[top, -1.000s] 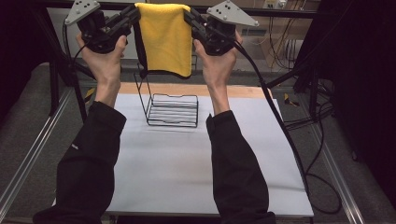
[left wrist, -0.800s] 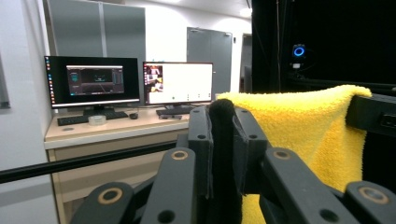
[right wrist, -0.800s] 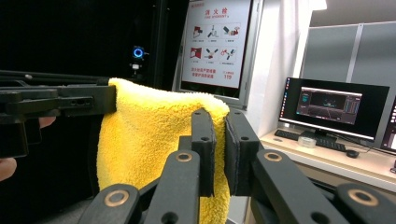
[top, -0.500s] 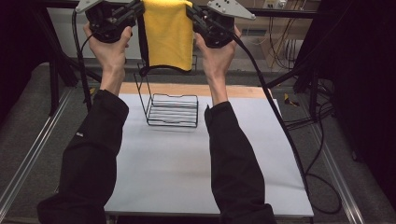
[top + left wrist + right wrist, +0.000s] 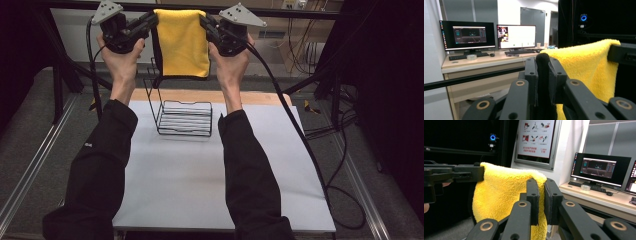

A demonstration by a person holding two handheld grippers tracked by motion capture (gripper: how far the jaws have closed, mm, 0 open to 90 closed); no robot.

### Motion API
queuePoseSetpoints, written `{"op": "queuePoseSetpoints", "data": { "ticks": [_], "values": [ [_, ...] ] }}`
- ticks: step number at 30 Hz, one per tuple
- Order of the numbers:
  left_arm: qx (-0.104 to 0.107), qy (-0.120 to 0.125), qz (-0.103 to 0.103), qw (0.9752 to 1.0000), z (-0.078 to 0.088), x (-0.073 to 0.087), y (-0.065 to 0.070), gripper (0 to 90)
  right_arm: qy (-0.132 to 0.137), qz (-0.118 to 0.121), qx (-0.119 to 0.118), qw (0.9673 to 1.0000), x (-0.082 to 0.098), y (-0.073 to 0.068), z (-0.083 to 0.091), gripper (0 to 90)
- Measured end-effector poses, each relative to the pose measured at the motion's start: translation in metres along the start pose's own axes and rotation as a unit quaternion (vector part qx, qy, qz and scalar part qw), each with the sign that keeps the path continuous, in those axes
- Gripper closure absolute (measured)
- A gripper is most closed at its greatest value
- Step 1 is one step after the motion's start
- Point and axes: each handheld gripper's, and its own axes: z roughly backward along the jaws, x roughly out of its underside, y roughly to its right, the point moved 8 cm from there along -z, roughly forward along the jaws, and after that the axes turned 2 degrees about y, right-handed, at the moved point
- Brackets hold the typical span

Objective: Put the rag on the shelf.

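Black long sleeves (image 5: 247,170) down to the wrists, hands bare. Left gripper (image 5: 153,20) and right gripper (image 5: 204,21) matt black, each topped by a grey three-cornered plate (image 5: 242,15) dotted with small screws. Thick black cable (image 5: 300,135) off each body. Seen close, flat black linkage arms (image 5: 520,220) (brass-ringed pivot holes), squared pads (image 5: 531,72) with dark bolt heads.

I see a white table top (image 5: 210,185) below me, with a bare strip of wooden board (image 5: 260,97) running along its twelve o'clock edge. One black wire rack (image 5: 184,119) stands directly on the white surface, toward eleven o'clock from the middle, its taller wire back rising on the nine o'clock side.
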Motion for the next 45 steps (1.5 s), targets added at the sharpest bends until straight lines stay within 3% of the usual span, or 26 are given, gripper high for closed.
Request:
{"op": "queuePoseSetpoints", "data": {
  "ticks": [8,21,25,39,45],
  "values": [
    [-0.002,-0.020,-0.006,0.9998,0.006,0.021,-0.007,79.1,-0.025,0.006,-0.008,0.9996,0.023,-0.006,-0.006,83.9],
    [0.005,-0.052,-0.010,0.9986,0.011,0.059,-0.001,79.1,-0.053,-0.021,-0.019,0.9982,0.067,-0.009,0.004,83.7],
    [0.002,-0.068,-0.007,0.9977,0.010,0.073,-0.003,79.0,-0.066,-0.017,-0.022,0.9974,0.077,-0.011,0.004,83.7],
    [-0.002,-0.092,-0.015,0.9957,0.009,0.094,-0.003,79.0,-0.087,-0.020,-0.022,0.9958,0.097,-0.012,0.002,83.6],
    [0.005,-0.083,-0.011,0.9964,0.013,0.091,0.000,79.0,-0.086,-0.019,-0.025,0.9958,0.096,-0.014,0.004,83.6]
  ]
}}
